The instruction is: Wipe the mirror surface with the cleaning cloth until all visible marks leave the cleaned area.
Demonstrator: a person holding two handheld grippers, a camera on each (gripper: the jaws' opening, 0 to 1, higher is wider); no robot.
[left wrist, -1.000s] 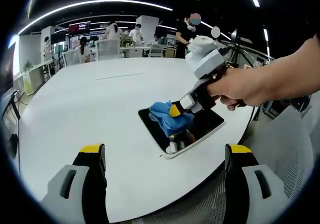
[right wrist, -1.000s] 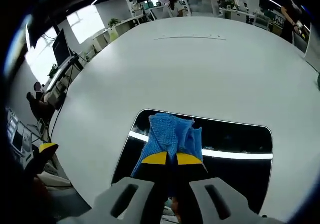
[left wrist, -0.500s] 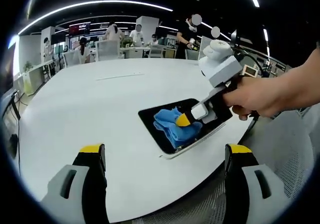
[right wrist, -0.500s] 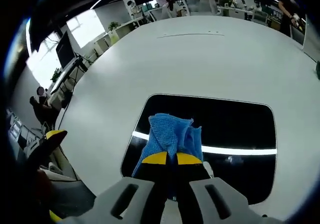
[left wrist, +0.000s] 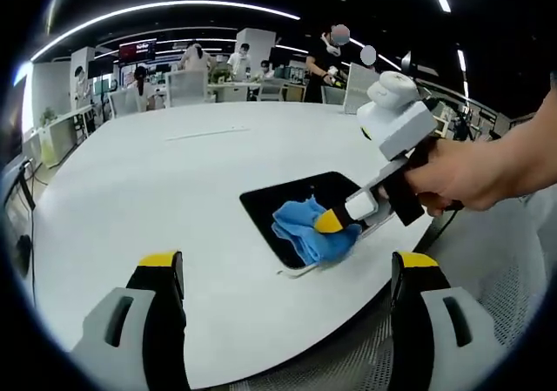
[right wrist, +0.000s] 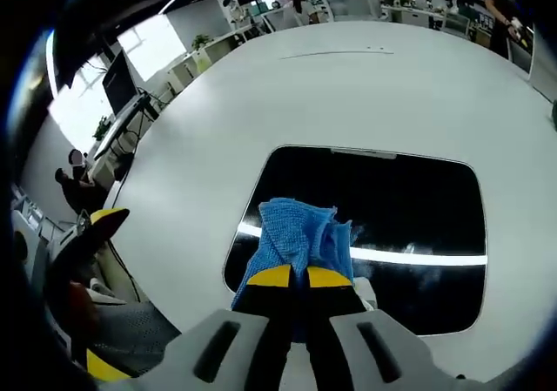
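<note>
So your right tongs are clamped tight on the blue cleaning cloth, jaws pinched together on its bunched rear edge with the loose part fanning out ahead onto the mirror. From the left gripper view you can see the cloth sitting on the near end of the mirror, close to the rim that faces the bench edge. Your left tongs are wide apart, holding nothing, hanging over the bench short of the mirror.

Handling-wise: that cloth looks like soft microfibre, light and floppy, so it'll fold under itself if you push instead of drag. The grip on the gathered bunch seems right to me, since a hold on a thin corner would probably slip out.

The mirror is the one to worry about. It looks like a thin, rigid, glossy slab lying flat near the bench edge, so I'd guess it's slick underneath and could skate toward the drop-off if you press sideways hard. Keep pressure downward, and maybe steady the far rim with your free tongs. There's a faint smudgy patch near the light streak; hard to tell if it's a mark or a reflection.
</note>
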